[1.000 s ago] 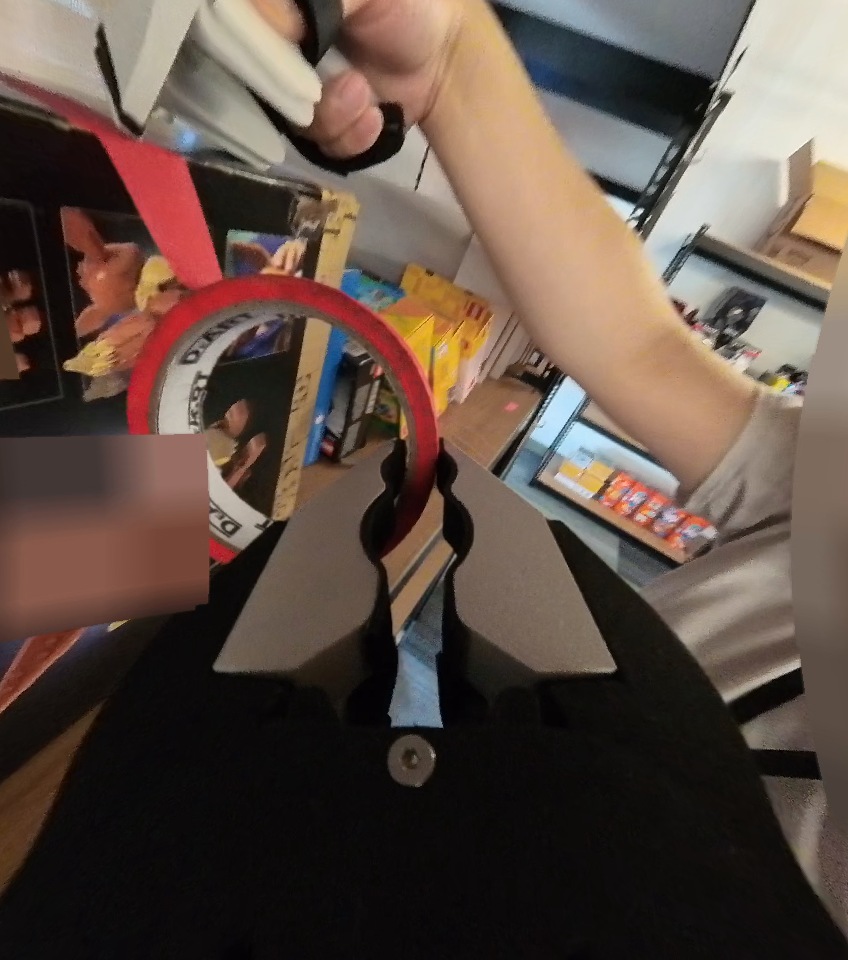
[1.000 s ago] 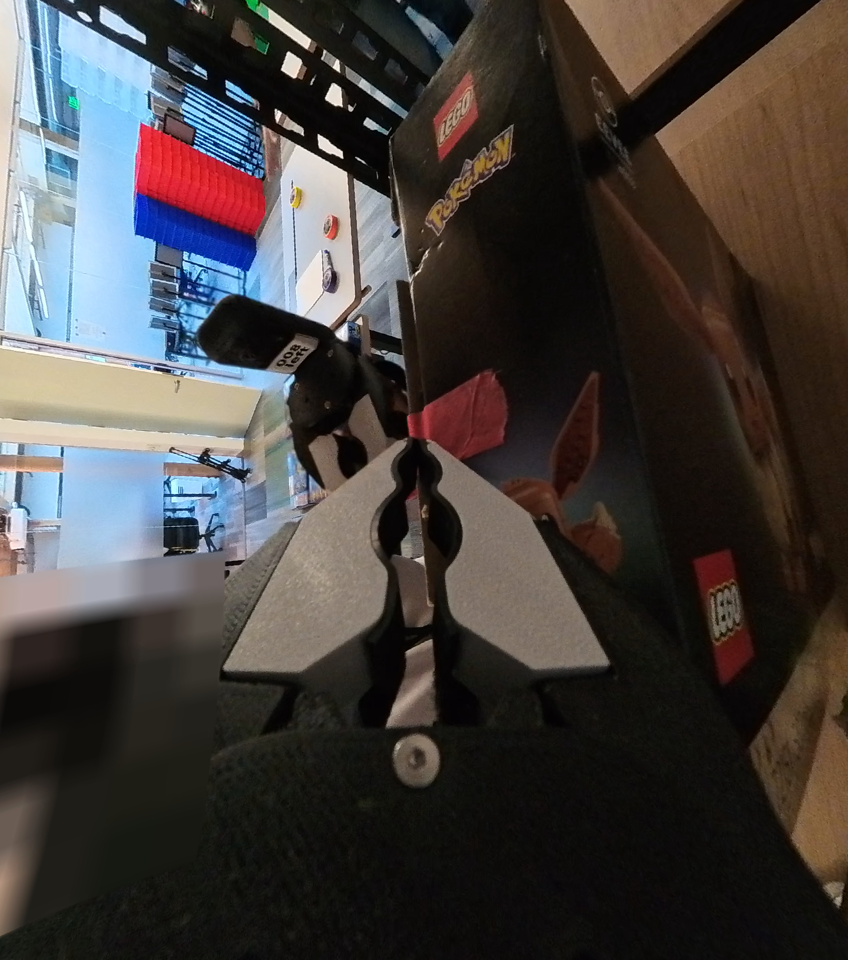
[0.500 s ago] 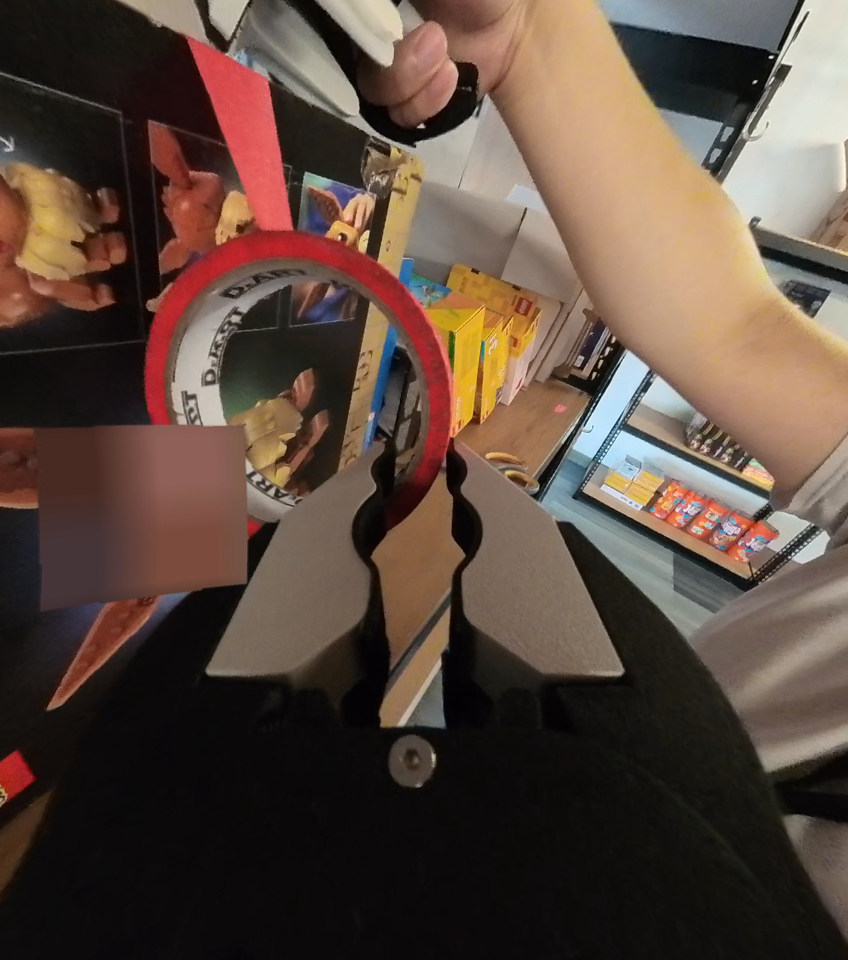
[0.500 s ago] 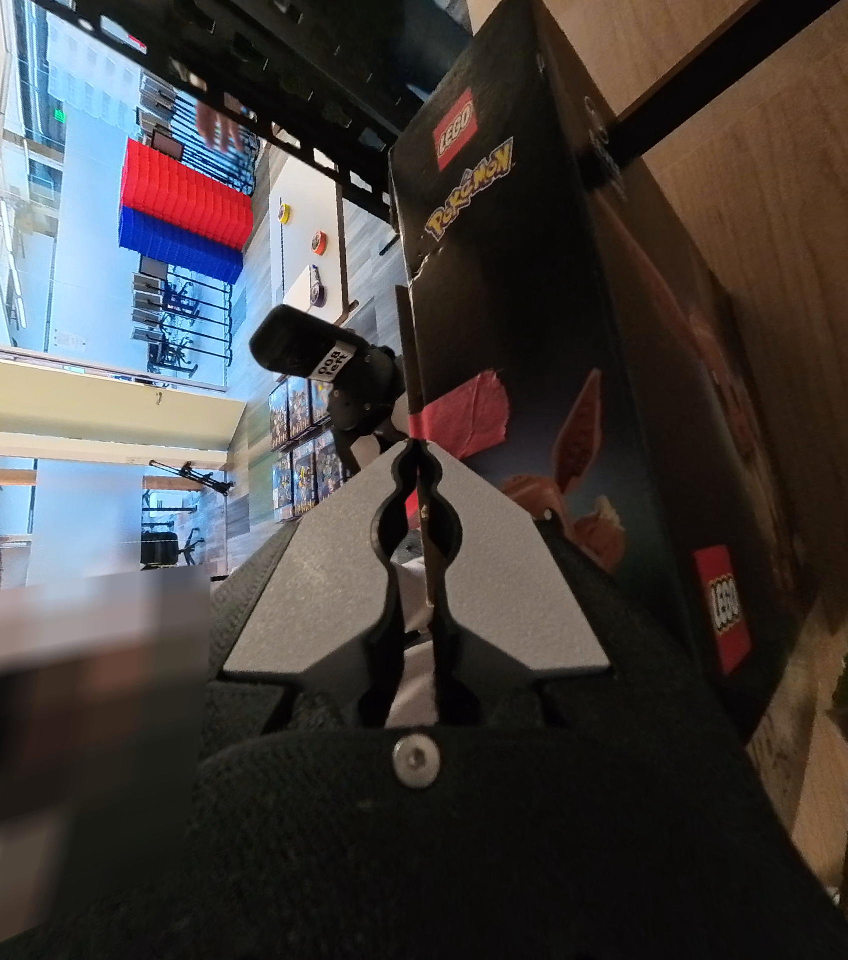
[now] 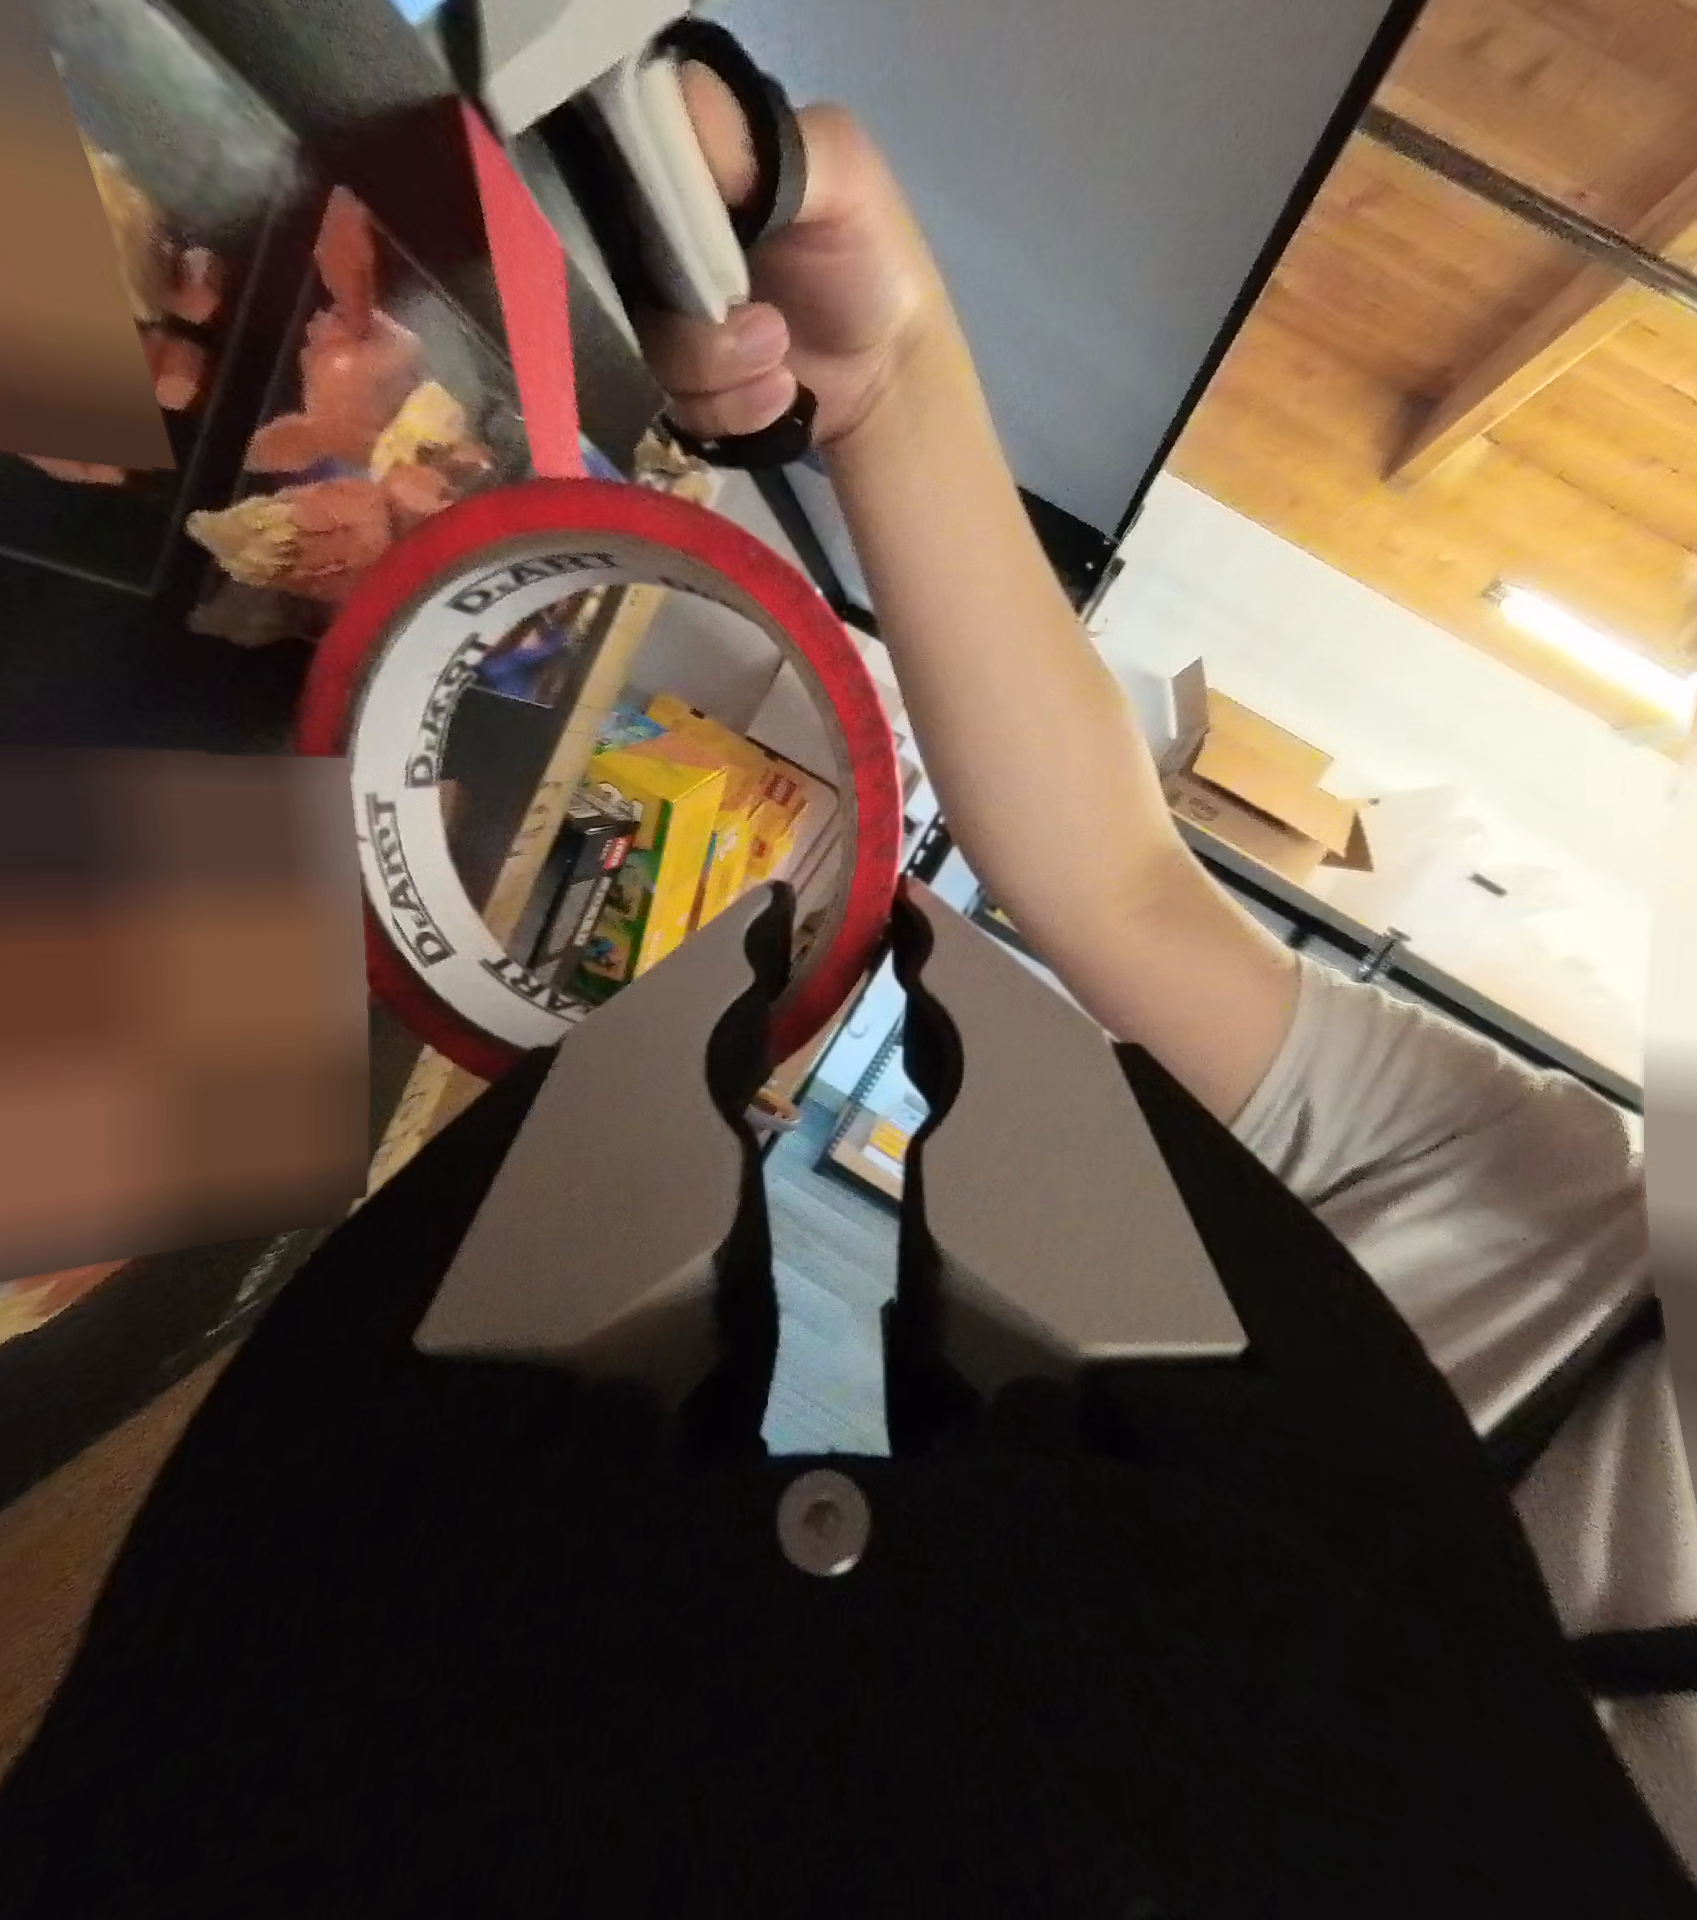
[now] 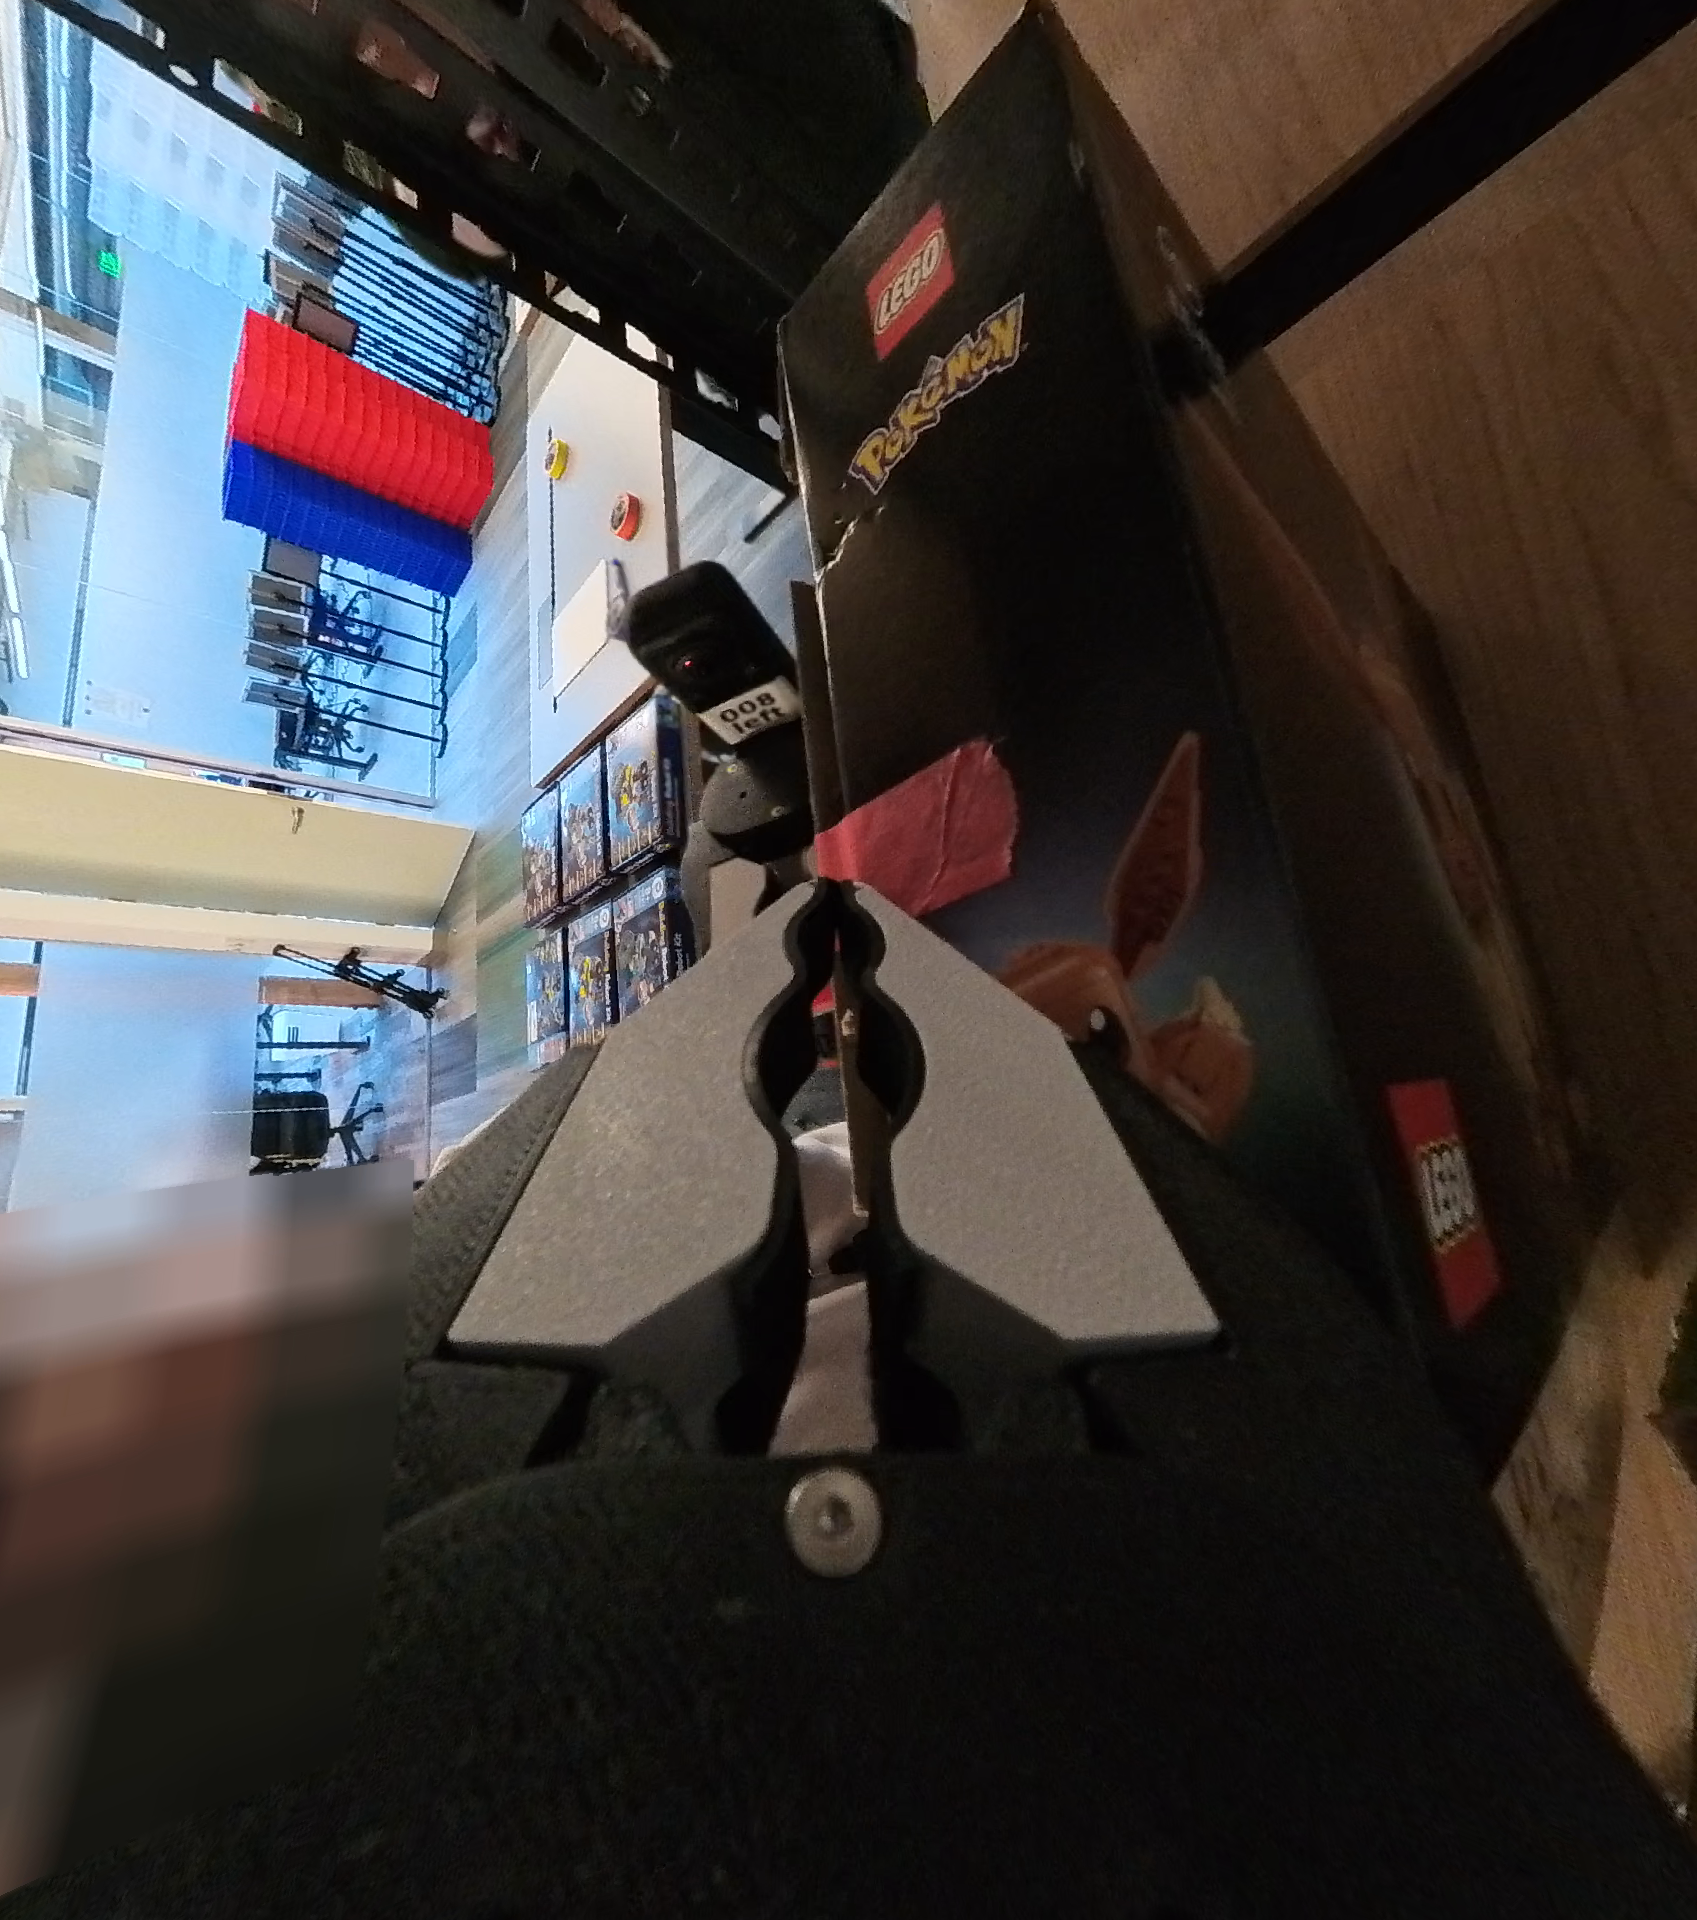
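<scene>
My left gripper (image 5: 839, 904) is shut on the wall of a red tape roll (image 5: 605, 520) with a white core, one finger inside the ring and one outside. A red strip (image 5: 532, 301) runs from the roll up over a black toy box (image 5: 231, 312) to my right gripper (image 5: 553, 62), which a hand (image 5: 802, 291) holds. In the right wrist view my right gripper (image 6: 831, 894) is shut, its tips at the box (image 6: 1083, 623) edge where the red tape end (image 6: 927, 831) wraps round. The left gripper's camera (image 6: 709, 634) shows just behind that edge.
The box stands against a wooden shelf board (image 6: 1602, 520). Yellow toy boxes (image 5: 678, 821) sit on a shelf behind the roll. Dark boxed sets (image 6: 605, 831) are stacked on a far shelf. A person's arm and grey sleeve (image 5: 1395, 1195) cross the right side. Across from one pair of fingers to the other is roughly 12 centimetres.
My left gripper has swung and tilted with the roll still in its grasp, and the strip to the box looks longer. My right gripper stays shut at the taped box edge.
</scene>
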A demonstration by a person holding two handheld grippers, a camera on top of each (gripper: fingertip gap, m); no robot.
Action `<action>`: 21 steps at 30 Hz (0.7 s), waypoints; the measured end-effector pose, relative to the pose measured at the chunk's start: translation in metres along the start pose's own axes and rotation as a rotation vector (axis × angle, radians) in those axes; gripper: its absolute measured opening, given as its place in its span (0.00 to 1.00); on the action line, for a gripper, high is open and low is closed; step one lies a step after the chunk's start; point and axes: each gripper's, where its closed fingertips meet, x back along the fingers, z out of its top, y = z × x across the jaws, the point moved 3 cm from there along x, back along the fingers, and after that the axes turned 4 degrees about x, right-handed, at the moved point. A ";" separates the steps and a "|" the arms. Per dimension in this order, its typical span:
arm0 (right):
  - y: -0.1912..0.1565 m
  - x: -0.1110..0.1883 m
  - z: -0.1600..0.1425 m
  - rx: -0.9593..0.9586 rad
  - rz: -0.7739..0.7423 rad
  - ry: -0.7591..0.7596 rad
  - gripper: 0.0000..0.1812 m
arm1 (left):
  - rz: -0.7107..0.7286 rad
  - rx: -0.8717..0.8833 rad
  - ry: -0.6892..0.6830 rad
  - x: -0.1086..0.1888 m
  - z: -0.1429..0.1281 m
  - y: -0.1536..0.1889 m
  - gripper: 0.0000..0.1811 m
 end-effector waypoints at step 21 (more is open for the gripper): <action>0.000 0.000 0.000 -0.009 0.005 0.000 0.00 | 0.187 -0.199 0.118 0.005 -0.003 -0.013 0.13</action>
